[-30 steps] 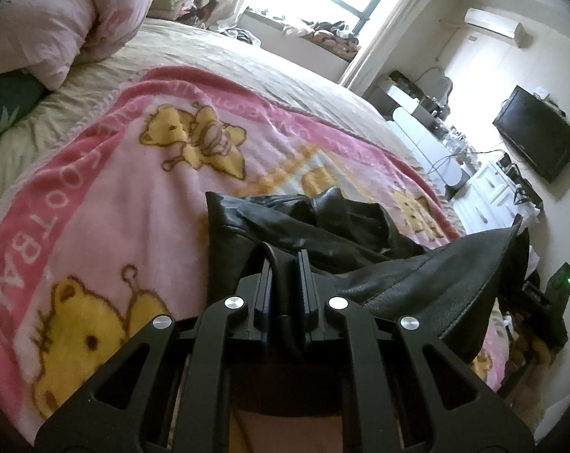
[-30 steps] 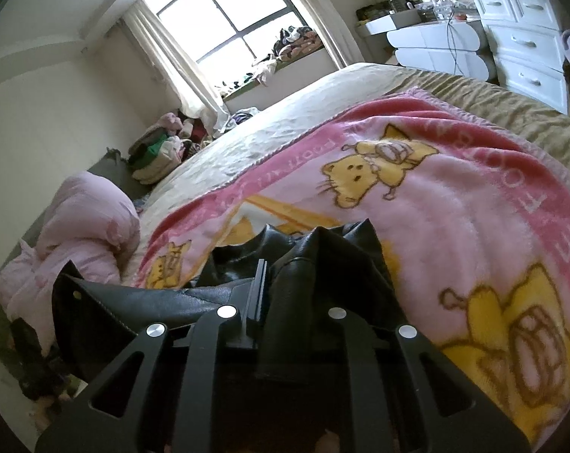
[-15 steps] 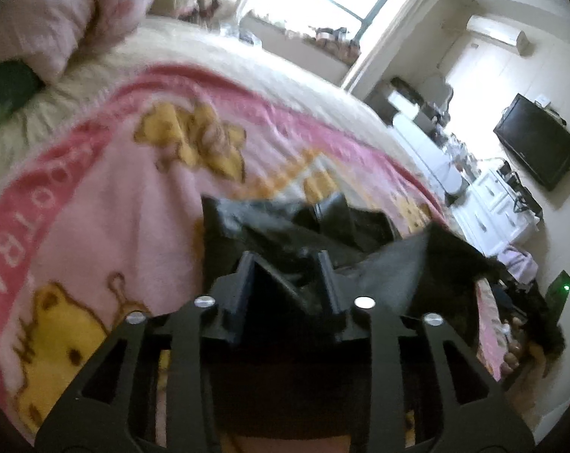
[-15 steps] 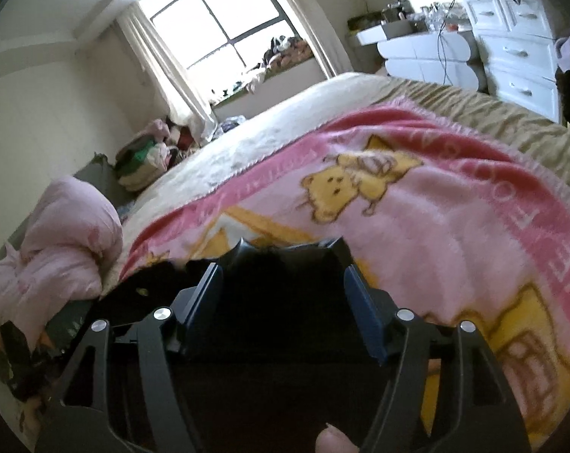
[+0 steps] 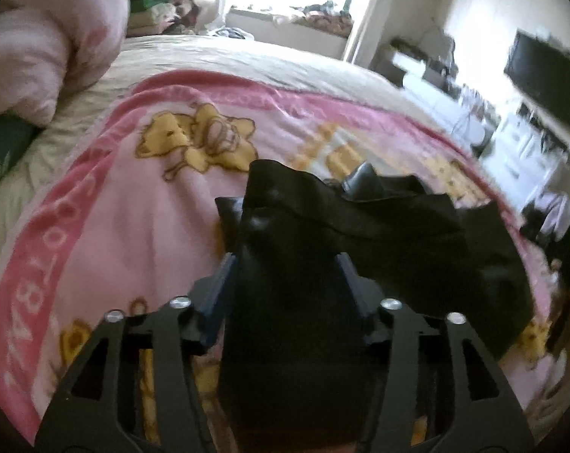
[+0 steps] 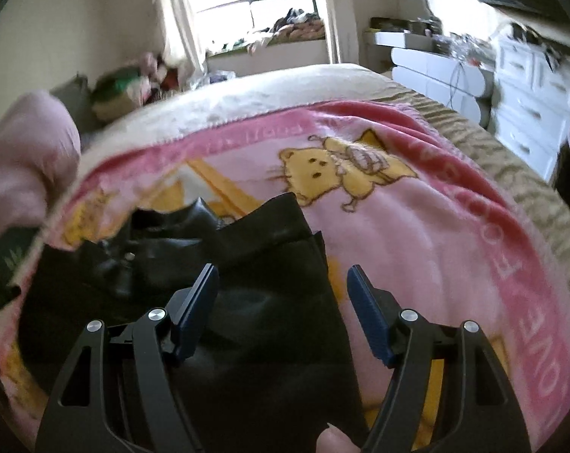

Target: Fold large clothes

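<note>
Both grippers have let go since a second ago: then each was pinched shut on the black leather garment [image 5: 360, 226]; now it lies in a folded heap on the pink bear blanket [image 5: 141, 226] on the bed [image 6: 277, 90]. Left gripper [image 5: 285, 264]: fingers opening, apart, leather between them but seemingly unpressed. Right gripper [image 6: 283, 283]: fingers opening, wide apart, clear of the garment. Judged: fold placed, released. Both point steeply down toward the bed.
</note>
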`<state>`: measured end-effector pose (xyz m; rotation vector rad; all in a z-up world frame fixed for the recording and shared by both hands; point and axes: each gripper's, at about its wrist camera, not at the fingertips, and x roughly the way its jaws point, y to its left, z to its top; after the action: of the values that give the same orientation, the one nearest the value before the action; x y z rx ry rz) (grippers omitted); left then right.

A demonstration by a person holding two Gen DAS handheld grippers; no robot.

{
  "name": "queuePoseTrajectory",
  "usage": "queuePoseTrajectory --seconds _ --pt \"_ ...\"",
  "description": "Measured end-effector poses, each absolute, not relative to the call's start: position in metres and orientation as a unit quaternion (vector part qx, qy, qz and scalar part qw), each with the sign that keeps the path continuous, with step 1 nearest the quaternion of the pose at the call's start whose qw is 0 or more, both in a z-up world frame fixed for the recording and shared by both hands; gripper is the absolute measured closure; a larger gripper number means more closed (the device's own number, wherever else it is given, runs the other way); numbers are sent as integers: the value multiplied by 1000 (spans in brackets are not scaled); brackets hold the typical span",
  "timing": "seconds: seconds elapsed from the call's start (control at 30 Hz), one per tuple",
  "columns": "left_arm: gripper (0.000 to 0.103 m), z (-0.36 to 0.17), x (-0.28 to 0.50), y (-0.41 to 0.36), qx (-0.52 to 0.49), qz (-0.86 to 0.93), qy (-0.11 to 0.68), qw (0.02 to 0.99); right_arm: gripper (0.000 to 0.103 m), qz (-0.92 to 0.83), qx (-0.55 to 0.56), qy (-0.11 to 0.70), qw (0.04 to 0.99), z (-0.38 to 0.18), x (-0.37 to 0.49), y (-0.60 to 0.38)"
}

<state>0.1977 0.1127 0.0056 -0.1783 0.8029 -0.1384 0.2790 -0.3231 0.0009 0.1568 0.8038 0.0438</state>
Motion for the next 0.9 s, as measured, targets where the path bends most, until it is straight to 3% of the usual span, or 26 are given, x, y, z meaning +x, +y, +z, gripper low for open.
queuePoseTrajectory --seconds 0.13,0.17,0.2,0.23,0.3,0.4,0.63,0.9 --pt "43 -6 227 107 -56 -57 407 910 35 26 60 416 907 -14 310 -320" --pt "43 -8 232 106 -50 -54 410 909 46 28 57 423 904 -18 317 -320" --pt "45 -11 236 105 -43 -51 413 908 67 36 55 432 899 -22 323 -319" --pt "69 -13 239 103 -36 -47 415 908 74 27 49 436 898 -24 326 -318" --pt "90 -13 239 103 -34 -42 407 912 88 20 50 431 901 -25 325 -320" --pt "96 -4 228 109 -47 -46 382 922 90 27 87 397 913 -9 312 -329" --pt "97 56 216 115 -71 -51 301 950 91 47 155 324 932 44 309 -347" --pt "97 34 263 115 -68 -21 334 940 93 12 136 346 928 28 355 -338"
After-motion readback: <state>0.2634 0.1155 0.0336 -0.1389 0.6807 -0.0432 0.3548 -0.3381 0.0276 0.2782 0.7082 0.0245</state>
